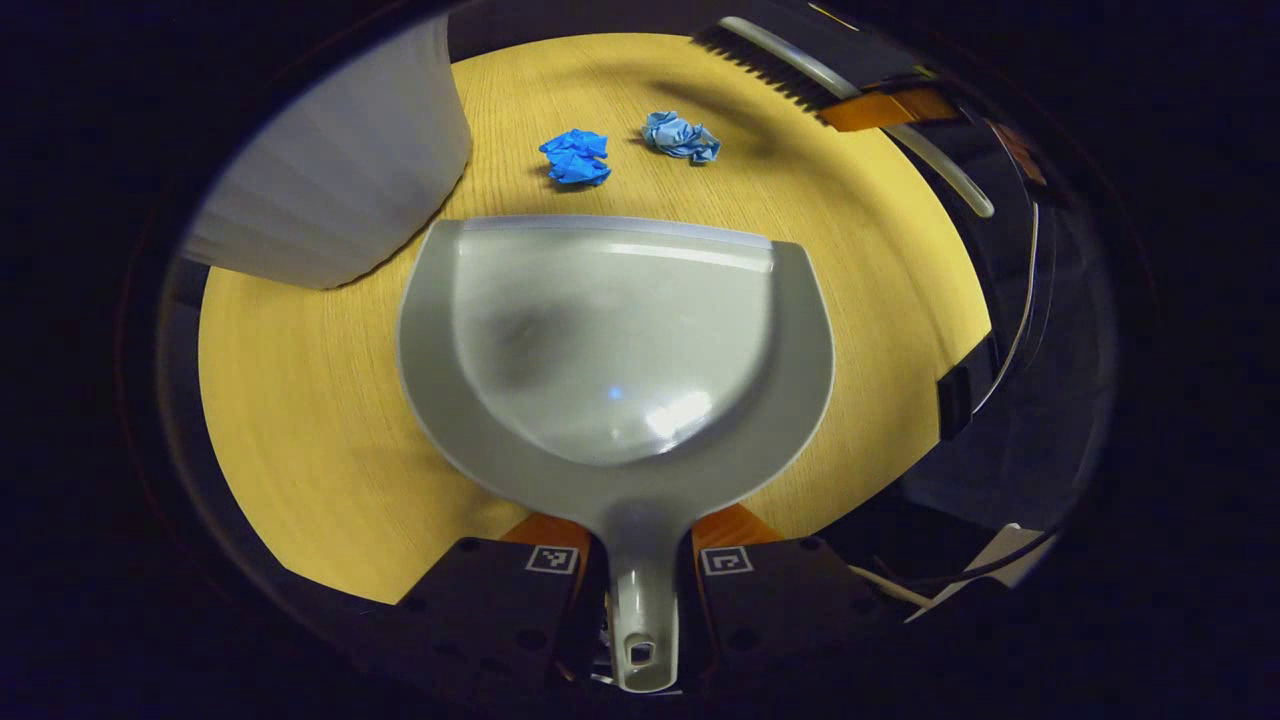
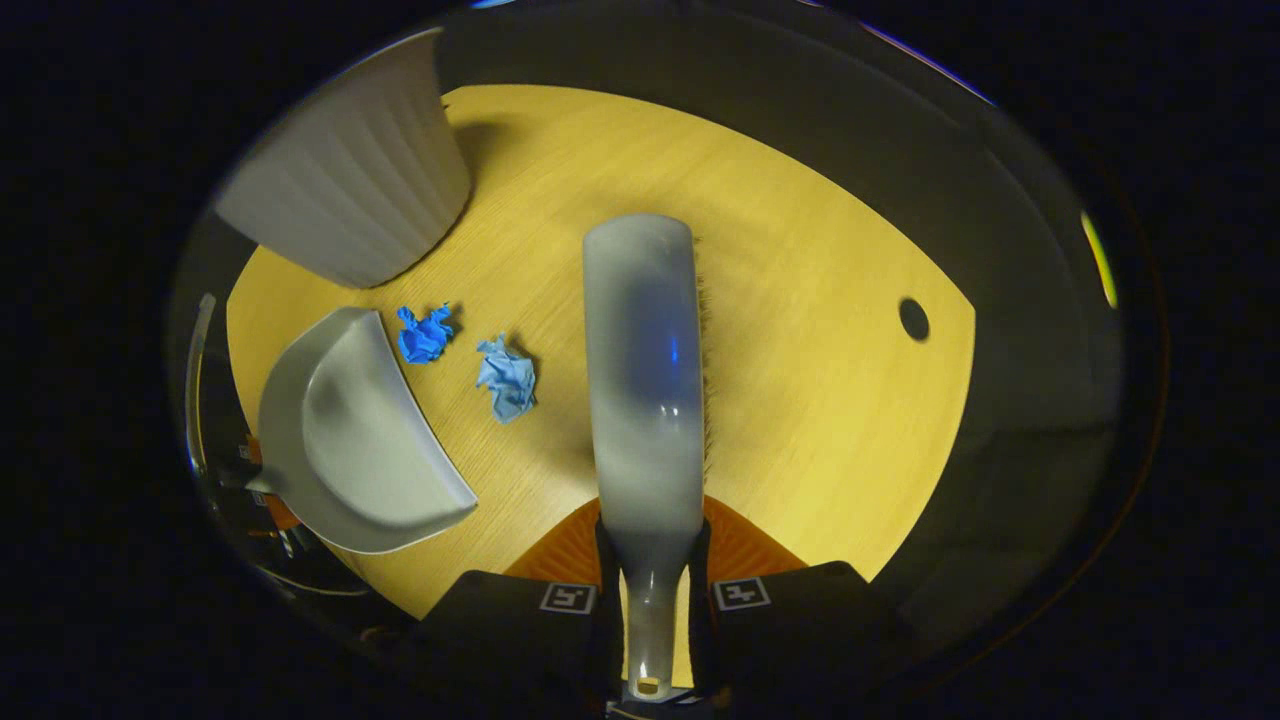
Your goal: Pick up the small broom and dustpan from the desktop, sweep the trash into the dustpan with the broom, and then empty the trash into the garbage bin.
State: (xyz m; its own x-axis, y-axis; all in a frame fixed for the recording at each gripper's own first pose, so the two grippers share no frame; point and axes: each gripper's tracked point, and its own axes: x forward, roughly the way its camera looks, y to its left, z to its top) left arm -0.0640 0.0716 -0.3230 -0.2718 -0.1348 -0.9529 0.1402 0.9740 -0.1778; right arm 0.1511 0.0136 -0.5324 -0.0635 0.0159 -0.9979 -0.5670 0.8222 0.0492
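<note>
In the left gripper view my left gripper (image 1: 640, 560) is shut on the handle of the grey dustpan (image 1: 615, 340), whose front lip faces two crumpled blue paper balls (image 1: 577, 157) (image 1: 681, 136) lying a short way ahead on the wooden desktop. The broom (image 1: 800, 75) with dark bristles hangs at the upper right, held by the other gripper. In the right gripper view my right gripper (image 2: 650, 590) is shut on the handle of the grey broom (image 2: 645, 370), which points forward over the desk. The dustpan (image 2: 355, 440) sits to its left, with the paper balls (image 2: 424, 335) (image 2: 508, 377) between them.
A white ribbed garbage bin (image 1: 340, 180) (image 2: 350, 190) stands at the far left of the wooden desk (image 1: 300, 400). A round cable hole (image 2: 913, 319) is in the desktop to the right of the broom. Dark booth wall surrounds the desk edges.
</note>
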